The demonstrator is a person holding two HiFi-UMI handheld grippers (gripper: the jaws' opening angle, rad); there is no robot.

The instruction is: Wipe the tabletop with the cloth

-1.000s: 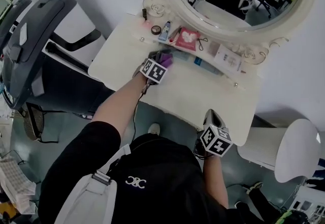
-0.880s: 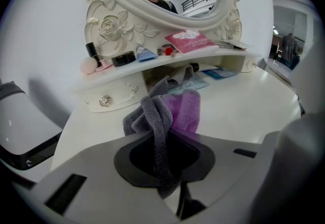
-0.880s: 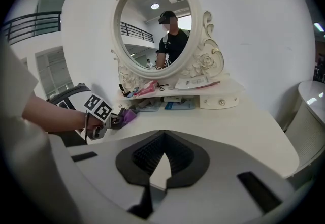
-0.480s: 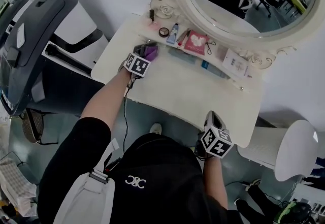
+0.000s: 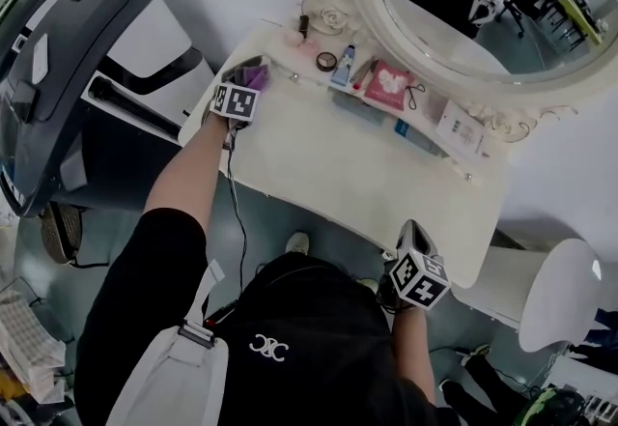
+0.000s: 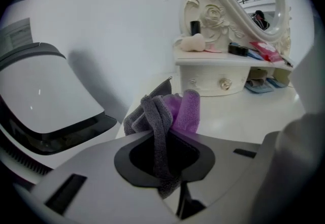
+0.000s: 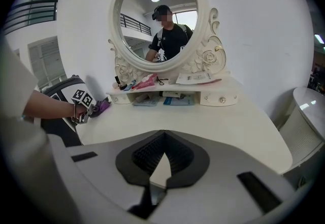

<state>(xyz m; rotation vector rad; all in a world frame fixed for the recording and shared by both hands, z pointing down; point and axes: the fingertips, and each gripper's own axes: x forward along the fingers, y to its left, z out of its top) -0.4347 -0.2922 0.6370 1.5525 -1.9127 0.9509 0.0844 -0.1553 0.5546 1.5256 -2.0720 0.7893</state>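
Cloth, grey and purple, is being pinched by the left claw at the desk's left corner; right claw is hovering, pressed together

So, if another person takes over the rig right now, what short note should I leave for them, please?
Left gripper: shut on the grey and purple cloth, at the tabletop's far-left corner.
Right gripper: shut, empty, by the front right edge.
Done: cloth picked up. The surface does not show which part is wiped.
Left: probably wipe the open middle and right.
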